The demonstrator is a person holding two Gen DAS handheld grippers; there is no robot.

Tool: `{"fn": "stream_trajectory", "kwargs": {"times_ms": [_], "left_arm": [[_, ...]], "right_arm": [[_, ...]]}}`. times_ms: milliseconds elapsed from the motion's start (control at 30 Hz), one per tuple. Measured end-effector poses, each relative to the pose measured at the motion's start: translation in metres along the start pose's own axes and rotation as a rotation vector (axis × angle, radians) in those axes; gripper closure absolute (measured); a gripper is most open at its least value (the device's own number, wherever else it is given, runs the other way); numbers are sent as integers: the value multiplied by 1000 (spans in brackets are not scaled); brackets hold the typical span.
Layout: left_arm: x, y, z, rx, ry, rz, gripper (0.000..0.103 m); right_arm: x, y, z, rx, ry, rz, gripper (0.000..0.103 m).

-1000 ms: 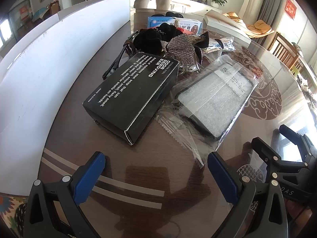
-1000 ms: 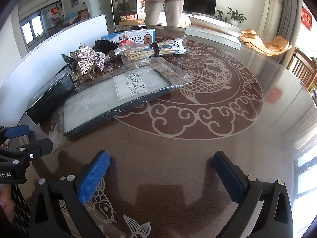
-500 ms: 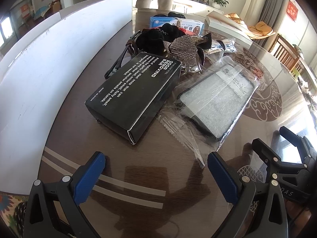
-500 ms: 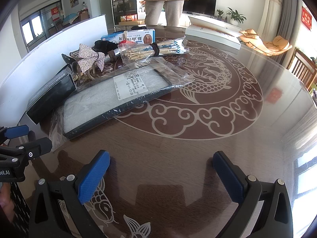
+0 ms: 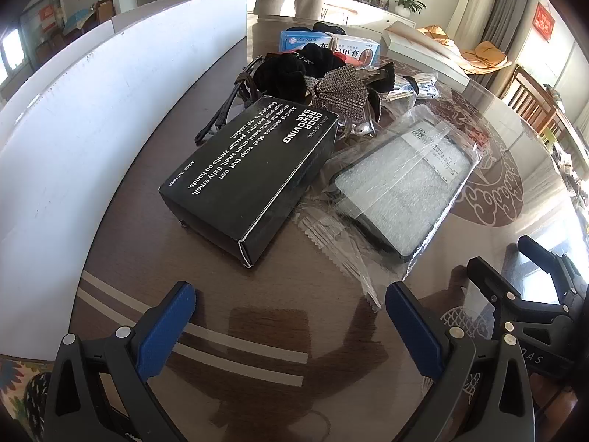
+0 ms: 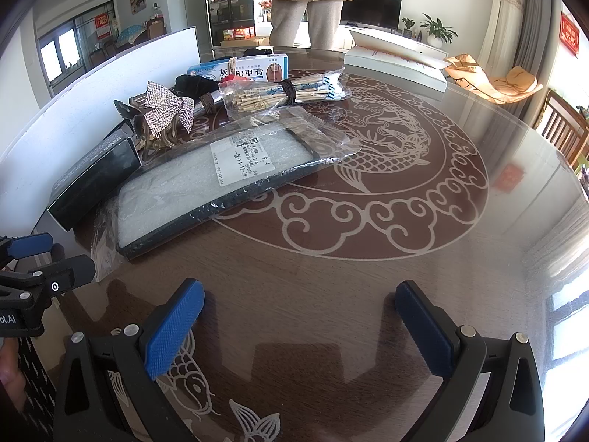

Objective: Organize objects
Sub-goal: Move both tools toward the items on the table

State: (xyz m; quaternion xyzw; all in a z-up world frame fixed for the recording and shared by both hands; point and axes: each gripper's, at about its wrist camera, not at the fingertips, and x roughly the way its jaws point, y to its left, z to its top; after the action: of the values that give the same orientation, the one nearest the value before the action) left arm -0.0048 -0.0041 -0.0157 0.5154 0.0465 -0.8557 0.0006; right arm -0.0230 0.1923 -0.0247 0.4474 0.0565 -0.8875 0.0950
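Note:
A black box point(image 5: 250, 173) printed "ODOR REMOVING BAR" lies on the round table just ahead of my left gripper point(image 5: 291, 313), which is open and empty. To its right lies a bagged black-framed pad point(image 5: 401, 188), also in the right wrist view point(image 6: 217, 180). Behind them sit a rhinestone bow clip point(image 5: 342, 88), black scrunchies point(image 5: 291, 70), a blue-and-white medicine box point(image 6: 239, 70) and a bundle of sticks in plastic point(image 6: 279, 92). My right gripper point(image 6: 298, 313) is open and empty over bare table, right of the pad.
A white board point(image 5: 92, 118) stands along the table's left side. A white open book point(image 6: 397, 59) lies at the far edge. A person point(image 6: 309, 3) stands behind the table. Each gripper shows at the edge of the other's view.
The left gripper has drawn slightly nearer the black box. The right gripper has not moved.

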Motion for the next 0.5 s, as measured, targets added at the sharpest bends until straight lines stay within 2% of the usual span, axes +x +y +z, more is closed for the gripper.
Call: {"fn": "stream_trajectory", "kwargs": {"times_ms": [333,500], "left_arm": [[-1,2,-2,3,8,12,0],[-5,12,-6,-48,15,22,0]], "right_arm": [[0,0,0,0,0,0,0],[0,0,0,0,0,0,0]]}}
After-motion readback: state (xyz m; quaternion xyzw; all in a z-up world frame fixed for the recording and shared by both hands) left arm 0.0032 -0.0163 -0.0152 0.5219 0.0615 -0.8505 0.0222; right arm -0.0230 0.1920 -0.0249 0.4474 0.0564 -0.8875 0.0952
